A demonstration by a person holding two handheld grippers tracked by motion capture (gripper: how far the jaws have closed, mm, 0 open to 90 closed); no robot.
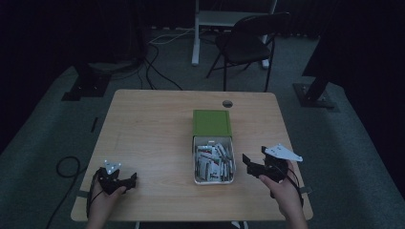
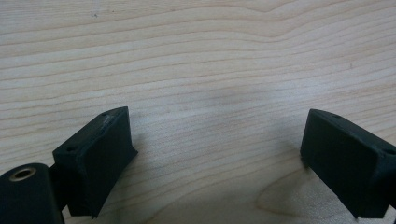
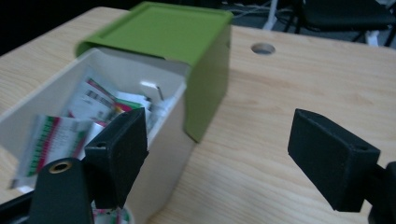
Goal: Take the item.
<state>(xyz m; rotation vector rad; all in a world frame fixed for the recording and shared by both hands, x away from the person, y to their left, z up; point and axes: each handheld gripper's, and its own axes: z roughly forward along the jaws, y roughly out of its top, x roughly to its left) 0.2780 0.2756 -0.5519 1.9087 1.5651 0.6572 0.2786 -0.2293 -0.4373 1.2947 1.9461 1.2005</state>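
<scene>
One white box [image 1: 213,180] of packets [image 1: 212,162], green lid [image 1: 211,122] askew.

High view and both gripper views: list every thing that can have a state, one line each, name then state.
white box: open at the near part, upright on the table.
green lid: slid back, covering only the far part of the box.
packets: lying loose inside the box.
left gripper: jaws open, nothing between them.
right gripper: jaws open, nothing held, just right of the box.
chair: standing, unoccupied.
</scene>
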